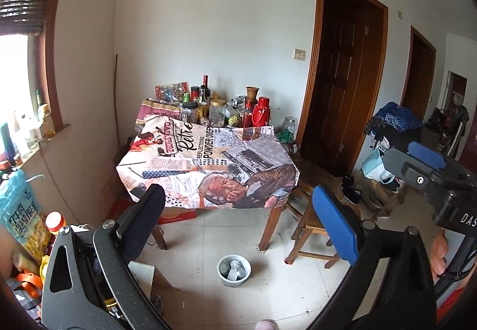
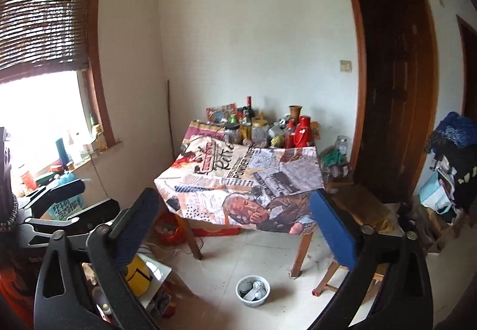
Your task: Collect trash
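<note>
A small round bin [image 1: 234,269] stands on the floor in front of the table, with crumpled silver pieces inside; it also shows in the right wrist view [image 2: 252,290]. My left gripper [image 1: 238,219] is open and empty, held well above and short of the bin. My right gripper [image 2: 235,228] is open and empty too. The right gripper's body shows at the right edge of the left wrist view [image 1: 429,172], and the left gripper's body at the left of the right wrist view [image 2: 68,204].
A table [image 1: 208,157] under a printed cloth carries jars, bottles and red flasks [image 1: 259,115] at its far end. A wooden stool [image 1: 313,228] stands right of it. Clutter lines the left wall below the window sill [image 2: 89,157]. Bags pile up at the right [image 1: 393,127].
</note>
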### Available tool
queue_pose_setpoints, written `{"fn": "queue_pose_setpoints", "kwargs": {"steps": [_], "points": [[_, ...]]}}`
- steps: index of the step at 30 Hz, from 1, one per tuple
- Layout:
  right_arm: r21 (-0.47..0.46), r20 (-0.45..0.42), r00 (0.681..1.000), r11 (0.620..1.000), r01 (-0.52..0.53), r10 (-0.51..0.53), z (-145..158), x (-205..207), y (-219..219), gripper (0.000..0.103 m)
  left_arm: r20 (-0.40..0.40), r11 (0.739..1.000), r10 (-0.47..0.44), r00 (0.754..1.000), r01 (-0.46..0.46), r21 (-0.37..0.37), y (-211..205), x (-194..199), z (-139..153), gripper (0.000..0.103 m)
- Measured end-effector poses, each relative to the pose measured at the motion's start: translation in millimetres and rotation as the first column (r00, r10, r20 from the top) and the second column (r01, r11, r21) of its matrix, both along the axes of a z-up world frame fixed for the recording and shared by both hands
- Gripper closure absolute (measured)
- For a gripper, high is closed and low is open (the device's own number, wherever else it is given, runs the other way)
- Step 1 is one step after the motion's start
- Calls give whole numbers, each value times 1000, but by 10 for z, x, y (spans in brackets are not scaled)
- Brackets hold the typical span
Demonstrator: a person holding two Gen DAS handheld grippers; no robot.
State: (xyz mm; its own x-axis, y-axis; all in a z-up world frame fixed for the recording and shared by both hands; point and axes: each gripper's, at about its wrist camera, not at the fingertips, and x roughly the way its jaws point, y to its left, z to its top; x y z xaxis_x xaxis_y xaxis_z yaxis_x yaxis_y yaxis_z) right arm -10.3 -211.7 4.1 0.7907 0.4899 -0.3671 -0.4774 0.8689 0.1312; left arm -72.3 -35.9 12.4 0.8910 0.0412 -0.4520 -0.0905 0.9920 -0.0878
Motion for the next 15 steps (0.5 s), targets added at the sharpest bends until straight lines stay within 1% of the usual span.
{"fn": "queue_pose_setpoints", "kwargs": {"steps": [6, 11, 15], "points": [[1, -5, 1000, 1000, -2, 2, 20, -94, -20, 2, 21, 1000, -5, 1000, 5, 13, -8, -136, 48, 3], [-3, -6, 1000, 1000, 1, -1, 40, -193, -68, 2, 32, 1000, -12, 999, 12, 11, -13, -152, 65, 3], [-1, -15, 1000, 1000, 2, -2, 25, -191, -100, 2, 34, 1000, -17, 999, 16, 15, -18, -157, 72, 3]]}}
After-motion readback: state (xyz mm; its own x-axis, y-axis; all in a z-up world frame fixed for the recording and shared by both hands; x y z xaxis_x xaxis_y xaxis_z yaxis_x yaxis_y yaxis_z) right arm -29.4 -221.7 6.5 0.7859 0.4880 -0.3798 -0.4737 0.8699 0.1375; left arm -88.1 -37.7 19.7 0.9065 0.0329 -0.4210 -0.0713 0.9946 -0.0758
